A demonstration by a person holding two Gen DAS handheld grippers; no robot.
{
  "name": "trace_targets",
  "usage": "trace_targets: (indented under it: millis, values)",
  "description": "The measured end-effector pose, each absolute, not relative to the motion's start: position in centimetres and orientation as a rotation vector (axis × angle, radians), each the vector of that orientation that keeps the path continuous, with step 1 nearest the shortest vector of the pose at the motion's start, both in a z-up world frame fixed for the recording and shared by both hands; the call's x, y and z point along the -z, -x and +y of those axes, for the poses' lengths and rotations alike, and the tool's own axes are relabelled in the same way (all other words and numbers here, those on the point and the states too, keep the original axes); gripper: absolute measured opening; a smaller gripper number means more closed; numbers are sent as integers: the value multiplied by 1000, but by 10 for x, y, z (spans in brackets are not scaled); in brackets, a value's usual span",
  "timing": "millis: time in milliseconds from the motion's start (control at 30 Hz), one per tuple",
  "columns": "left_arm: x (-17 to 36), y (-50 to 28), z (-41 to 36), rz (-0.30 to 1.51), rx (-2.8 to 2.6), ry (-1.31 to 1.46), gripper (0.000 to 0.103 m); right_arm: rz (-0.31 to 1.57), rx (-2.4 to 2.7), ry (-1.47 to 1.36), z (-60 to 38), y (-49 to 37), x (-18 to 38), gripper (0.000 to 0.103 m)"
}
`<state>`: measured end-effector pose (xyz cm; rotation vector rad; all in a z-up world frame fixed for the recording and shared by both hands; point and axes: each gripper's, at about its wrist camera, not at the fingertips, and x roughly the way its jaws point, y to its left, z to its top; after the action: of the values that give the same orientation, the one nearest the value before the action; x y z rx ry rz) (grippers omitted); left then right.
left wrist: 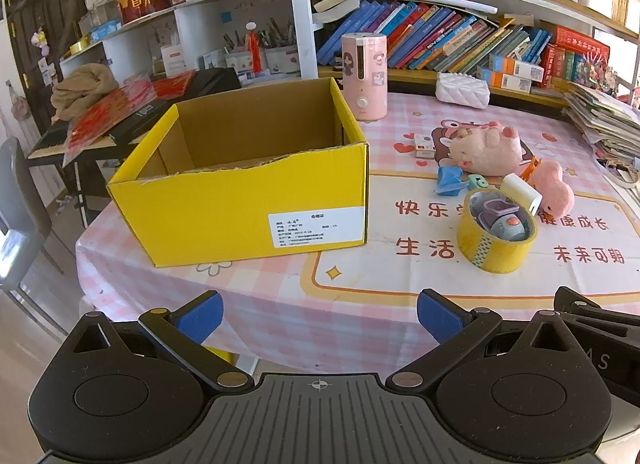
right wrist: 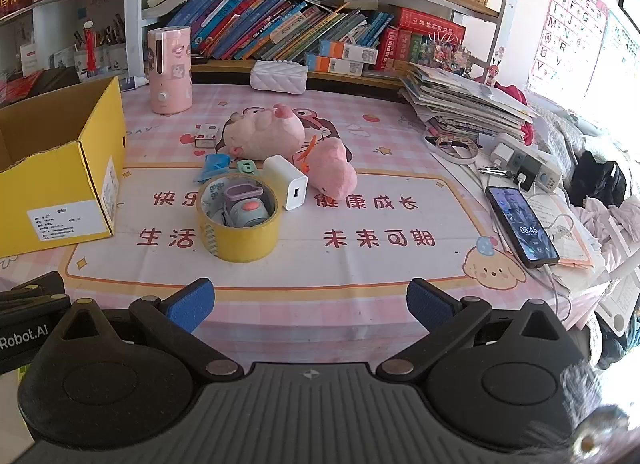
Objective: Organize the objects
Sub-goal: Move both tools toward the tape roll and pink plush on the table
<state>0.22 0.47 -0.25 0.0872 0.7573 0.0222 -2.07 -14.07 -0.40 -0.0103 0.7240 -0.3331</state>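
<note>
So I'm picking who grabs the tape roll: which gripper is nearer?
Right, probably. The tape roll lies just ahead-left of the right gripper; from the left gripper it sits farther off, ahead-right.

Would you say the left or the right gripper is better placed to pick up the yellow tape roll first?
Right, probably. The tape roll lies almost straight ahead of the open right gripper; for the open left gripper it sits off to the right, with the yellow box ahead instead.

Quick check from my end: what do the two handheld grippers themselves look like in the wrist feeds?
The left gripper and right gripper match: black plastic bodies, ribbed grey centre plates, round side discs, silver pivot screws, and blue textured pads on the fingers. "Robot.AI" lettering shows on the neighbouring unit.
</note>
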Motion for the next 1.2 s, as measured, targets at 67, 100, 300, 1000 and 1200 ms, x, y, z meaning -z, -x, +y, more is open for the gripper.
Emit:
trace_targets:
  millis: [67,100,300,1000,1200]
  values:
    - [2,-2,5,758,-20,-87,103,723,334,8,-141,21,4,103]
    - [2,-2,5,758,-18,-86,103,723,334,6,-140,21,4,103]
    - [2,-2,5,758,-19,-86,103,723,332,5,-141,21,4,103]
    - [4,-3,11,764,0,-74,103,723,333,2,-141,21,4,103]
    - [7,-5,8,769,9,-85,103,722,332,0,-141,21,5,103]
